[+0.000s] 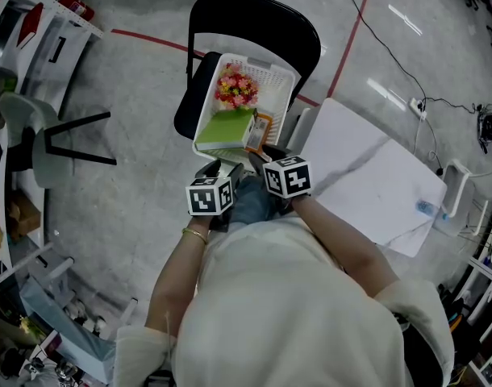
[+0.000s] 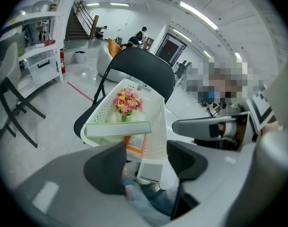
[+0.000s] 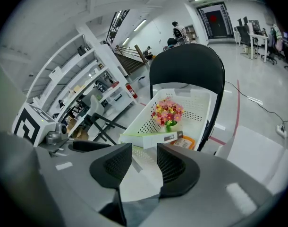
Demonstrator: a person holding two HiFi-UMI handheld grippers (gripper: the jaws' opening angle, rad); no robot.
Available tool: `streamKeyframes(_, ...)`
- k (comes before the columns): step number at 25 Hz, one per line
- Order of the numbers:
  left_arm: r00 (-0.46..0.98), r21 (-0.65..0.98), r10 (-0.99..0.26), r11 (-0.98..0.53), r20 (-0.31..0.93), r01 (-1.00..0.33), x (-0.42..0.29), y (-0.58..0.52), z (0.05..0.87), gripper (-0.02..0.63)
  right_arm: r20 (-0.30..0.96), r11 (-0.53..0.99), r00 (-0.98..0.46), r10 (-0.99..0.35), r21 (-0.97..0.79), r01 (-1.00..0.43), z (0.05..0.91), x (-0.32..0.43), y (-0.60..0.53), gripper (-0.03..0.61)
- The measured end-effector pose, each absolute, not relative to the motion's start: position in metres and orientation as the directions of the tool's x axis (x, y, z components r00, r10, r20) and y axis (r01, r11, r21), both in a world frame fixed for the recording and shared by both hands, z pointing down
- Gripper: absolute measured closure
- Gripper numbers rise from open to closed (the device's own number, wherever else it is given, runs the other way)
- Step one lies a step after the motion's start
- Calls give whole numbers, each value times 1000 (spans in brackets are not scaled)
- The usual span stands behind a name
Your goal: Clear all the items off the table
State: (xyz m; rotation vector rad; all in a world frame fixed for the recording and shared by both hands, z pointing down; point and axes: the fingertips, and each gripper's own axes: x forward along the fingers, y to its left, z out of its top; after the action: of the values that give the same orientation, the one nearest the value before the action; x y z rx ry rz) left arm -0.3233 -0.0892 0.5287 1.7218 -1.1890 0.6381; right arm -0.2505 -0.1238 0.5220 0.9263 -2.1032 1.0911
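A white perforated basket (image 1: 283, 76) rests tilted on a black chair (image 1: 254, 14). In it are a bunch of pink and yellow flowers (image 1: 236, 87), a green book (image 1: 226, 127) and an orange packet (image 1: 260, 132). Both grippers are at the basket's near edge. My left gripper (image 2: 146, 163) is open wide, with the basket's white near corner between its jaws and no pad touching it. My right gripper (image 3: 144, 162) has a narrow gap. The basket's near wall (image 3: 143, 148) fills that gap, and I see no pad pressing on it. The flowers (image 3: 166, 111) and book (image 3: 148, 137) lie just beyond.
A white table (image 1: 375, 184) stands to the right of the chair, with a small clear bottle (image 1: 426, 209) near its far edge. White shelving (image 3: 82, 84) and a grey chair (image 1: 36, 143) are on the left. Cables cross the floor at the right.
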Motion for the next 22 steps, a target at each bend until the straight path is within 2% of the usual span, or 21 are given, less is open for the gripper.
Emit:
streamKeyframes(5,394,382,-445,-121,804,-916,-321,-92,526,374,746,420,-583,-321,-440,-794,518,-246,-126,428)
streamKeyframes(6,381,370,-451,-116,807,-922,-323,-93,525,399,745,419,-585,-320,-442,-793,517,-246,-126,437)
streamKeyframes(9,340,338,-469,-93,815,-937,-330,-96,522,528,742,418,-590,-319,-448,-790,514,-245,-124,470)
streamKeyframes(13,321,322,-486,-84,813,-943,-334,-99,518,601,743,416,-583,-329,-440,-796,511,-243,-121,509)
streamKeyframes(17,330,321,-489,-105,807,-941,-331,-102,515,604,745,411,-569,-349,-424,-807,508,-241,-121,555)
streamKeyframes(22,351,327,-489,-137,799,-935,-326,-105,511,604,742,405,-560,-368,-415,-815,503,-238,-121,580)
